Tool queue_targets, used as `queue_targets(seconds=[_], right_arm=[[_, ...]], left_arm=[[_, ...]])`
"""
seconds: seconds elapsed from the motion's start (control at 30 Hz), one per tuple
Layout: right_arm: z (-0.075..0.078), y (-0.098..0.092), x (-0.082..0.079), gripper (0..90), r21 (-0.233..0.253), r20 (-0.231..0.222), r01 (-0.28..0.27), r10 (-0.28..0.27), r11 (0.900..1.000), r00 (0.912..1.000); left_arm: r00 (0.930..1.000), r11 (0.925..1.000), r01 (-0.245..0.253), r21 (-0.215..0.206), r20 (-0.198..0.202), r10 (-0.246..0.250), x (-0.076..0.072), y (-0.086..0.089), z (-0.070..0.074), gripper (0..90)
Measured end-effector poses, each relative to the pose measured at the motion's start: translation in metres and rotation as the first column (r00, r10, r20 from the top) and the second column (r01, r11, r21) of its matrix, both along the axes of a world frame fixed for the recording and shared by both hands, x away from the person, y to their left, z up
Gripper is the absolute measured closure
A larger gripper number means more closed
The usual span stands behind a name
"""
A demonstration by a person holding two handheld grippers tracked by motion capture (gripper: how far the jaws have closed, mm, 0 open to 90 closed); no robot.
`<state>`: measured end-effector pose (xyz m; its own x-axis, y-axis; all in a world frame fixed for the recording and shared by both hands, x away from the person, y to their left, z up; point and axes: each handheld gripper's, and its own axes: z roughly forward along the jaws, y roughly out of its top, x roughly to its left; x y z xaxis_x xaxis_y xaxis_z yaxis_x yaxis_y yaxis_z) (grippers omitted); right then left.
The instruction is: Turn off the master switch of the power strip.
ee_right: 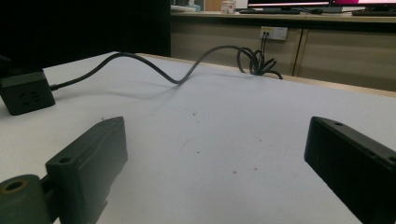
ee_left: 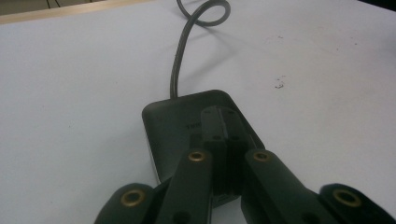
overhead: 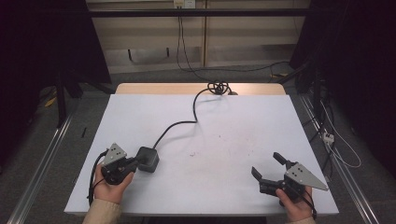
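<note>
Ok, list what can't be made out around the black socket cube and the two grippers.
- Socket cube, left gripper view: near edge hidden behind the left gripper, whose jaws are together over it; contact can't be told.
- Cable, high view: far end lost in a tangle at the table's back edge.
- Right gripper: open, nothing between its jaws.
</note>
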<state>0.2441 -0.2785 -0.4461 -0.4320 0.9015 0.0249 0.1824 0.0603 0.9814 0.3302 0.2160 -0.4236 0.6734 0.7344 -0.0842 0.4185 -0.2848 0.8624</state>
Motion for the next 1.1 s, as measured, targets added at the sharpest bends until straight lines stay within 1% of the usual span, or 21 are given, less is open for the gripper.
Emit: queue_targets(seconds=[0.03,0.13,0.2,0.33,0.43,0.5,0.6,0.87,0.97,1.03,1.07,1.1], right_arm=[[-0.0001,0.0003,0.0,5.2,0.0,-0.001,0.0,0.0,1.0,1.0],[-0.0001,0.0008,0.0,5.2,-0.002,0.0,-0.003,0.003,1.0,1.0],[0.0,0.0005,0.0,5.2,-0.003,0.0,-0.002,0.002,1.0,1.0],[-0.0001,0.0001,0.0001,5.2,-0.002,-0.001,0.001,-0.001,1.0,1.0],[-0.0002,0.0002,0.0002,5.2,-0.005,-0.002,-0.002,0.002,1.0,1.0],[-0.0002,0.0004,0.0003,5.2,-0.003,-0.003,0.0,0.0,1.0,1.0],[-0.0003,0.0003,0.0006,5.2,-0.003,-0.002,-0.001,0.001,1.0,1.0],[-0.0003,0.0007,0.0011,5.2,-0.003,-0.002,-0.003,0.003,1.0,1.0],[-0.0004,0.001,0.0013,5.2,-0.005,-0.002,-0.005,0.005,1.0,1.0],[-0.0003,0.001,0.0013,5.2,-0.004,-0.002,-0.005,0.005,1.0,1.0],[-0.0003,0.001,0.0014,5.2,-0.003,-0.002,-0.005,0.005,1.0,1.0],[-0.0003,0.0008,0.0015,5.2,-0.004,-0.002,-0.004,0.004,1.0,1.0]], left_arm=[[1.0,1.0,-0.002,-0.004,-0.004,0.002,-0.0001,0.0,-0.0001,90.0],[1.0,1.0,0.003,0.004,0.001,-0.003,0.0,-0.0002,0.0005,90.0],[1.0,1.0,0.005,-0.006,-0.007,-0.005,0.0003,0.0,0.0004,90.0],[1.0,1.0,0.003,0.004,-0.008,-0.003,0.0003,-0.0009,0.0015,90.0],[0.9998,0.9999,0.005,-0.015,-0.017,-0.005,0.0013,0.0008,0.0007,90.0],[0.9998,0.9999,0.011,-0.007,-0.015,-0.011,0.0016,0.0008,0.0012,90.0],[0.9998,0.9999,0.013,-0.006,-0.013,-0.013,0.0017,0.0007,0.0012,90.0],[0.9995,0.9995,0.013,-0.029,-0.027,-0.014,0.0034,0.0023,0.001,90.0],[0.9995,0.9998,0.012,-0.018,-0.029,-0.013,0.0034,0.0018,0.002,90.0],[0.9994,0.9997,0.013,-0.019,-0.03,-0.014,0.0035,0.0019,0.0025,90.0],[0.9995,0.9995,0.012,-0.029,-0.029,-0.013,0.0034,0.0022,0.0028,90.0],[0.9994,0.9988,0.011,-0.048,-0.033,-0.013,0.0033,0.0025,0.0035,90.0]])
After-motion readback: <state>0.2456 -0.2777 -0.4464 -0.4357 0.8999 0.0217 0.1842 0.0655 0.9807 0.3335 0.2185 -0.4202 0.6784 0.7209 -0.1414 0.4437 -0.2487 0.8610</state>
